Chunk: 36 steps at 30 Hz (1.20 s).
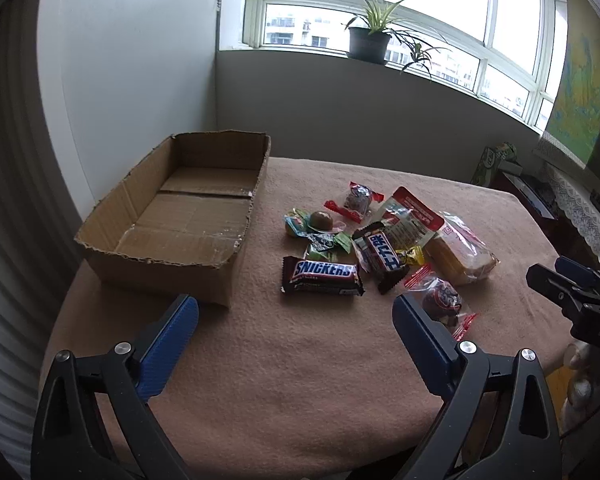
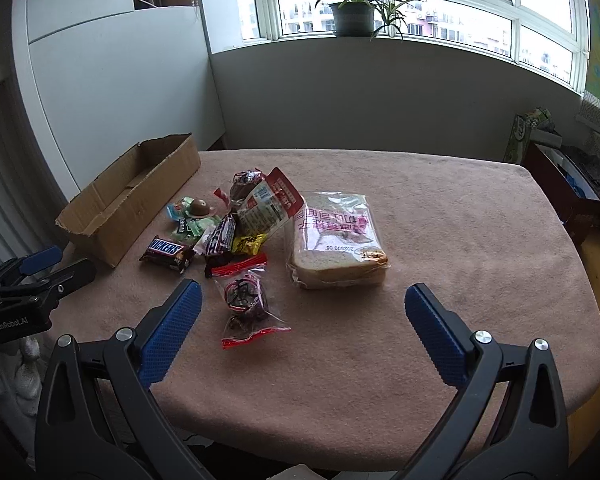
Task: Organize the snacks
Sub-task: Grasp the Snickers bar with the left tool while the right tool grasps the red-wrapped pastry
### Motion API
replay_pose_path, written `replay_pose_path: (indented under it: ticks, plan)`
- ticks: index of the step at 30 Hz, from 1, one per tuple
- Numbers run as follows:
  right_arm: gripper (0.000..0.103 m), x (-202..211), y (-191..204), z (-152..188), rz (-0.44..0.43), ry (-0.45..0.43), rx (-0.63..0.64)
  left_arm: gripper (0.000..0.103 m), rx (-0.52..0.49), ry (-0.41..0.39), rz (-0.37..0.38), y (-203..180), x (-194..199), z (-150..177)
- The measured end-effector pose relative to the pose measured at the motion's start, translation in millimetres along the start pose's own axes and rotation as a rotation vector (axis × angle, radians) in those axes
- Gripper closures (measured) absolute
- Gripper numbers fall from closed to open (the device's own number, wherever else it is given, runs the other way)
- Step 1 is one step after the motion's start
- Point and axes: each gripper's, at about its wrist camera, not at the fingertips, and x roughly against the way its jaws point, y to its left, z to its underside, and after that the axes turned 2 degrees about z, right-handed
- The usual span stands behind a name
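Both claws hang over the near edge of the tabletop [image 1: 300,360], and neither has anything in it. The left claw [image 1: 296,312] is spread wide, blue pads apart with only bare cloth between them. The right claw [image 2: 302,300] is just as wide and just as empty.

The snacks sit in a loose heap at mid-table, none of them packed yet. The cardboard box [image 1: 180,216] stands empty to the left of the heap, its torn near wall facing us. The Snickers bar [image 1: 320,276] lies flat, nearest the box. Just beside it a second dark chocolate bar [image 1: 380,256] leans across a small yellow packet [image 1: 410,256]. The clear pouch with red edges [image 2: 244,304] lies closest to the right claw, and the bagged bread [image 2: 336,240] sits to its right, touching the tall red-and-white pouch [image 2: 268,204].

Now the risks, as I judge them. That heap is crowded: a claw closing on the leaning bar could drag the yellow packet and the little green sweets [image 1: 320,246] along with it. The round brown candy [image 1: 321,220] looks ready to roll if nudged. The bread is soft, and a hard squeeze would crush it. Slick wrappers may slip from the pads. The box wall is ragged and low, so a snack dropped carelessly could catch on it and spill. And the two claws are near each other, so reaching for the same item means a clash.
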Motion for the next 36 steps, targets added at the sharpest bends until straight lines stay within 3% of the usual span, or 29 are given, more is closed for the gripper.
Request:
replay_pose_path:
  ticks: [6,10,27,36]
  plan:
    - [0.000,-17,10,7,-0.032,0.046,0.022,0.006,0.008,0.056,0.066,-9,-27,-2]
    - [0.002,-30,11,9,-0.055,0.081,0.023,0.006,0.013,0.078,0.064,-12,-45,-6]
    - [0.005,-70,17,4,-0.112,0.152,0.056,0.006,-0.075,0.117,-0.070,-20,-100,-9]
    - [0.008,-88,24,0,-0.122,0.187,0.079,0.005,-0.068,0.165,-0.076,-17,-119,-8]
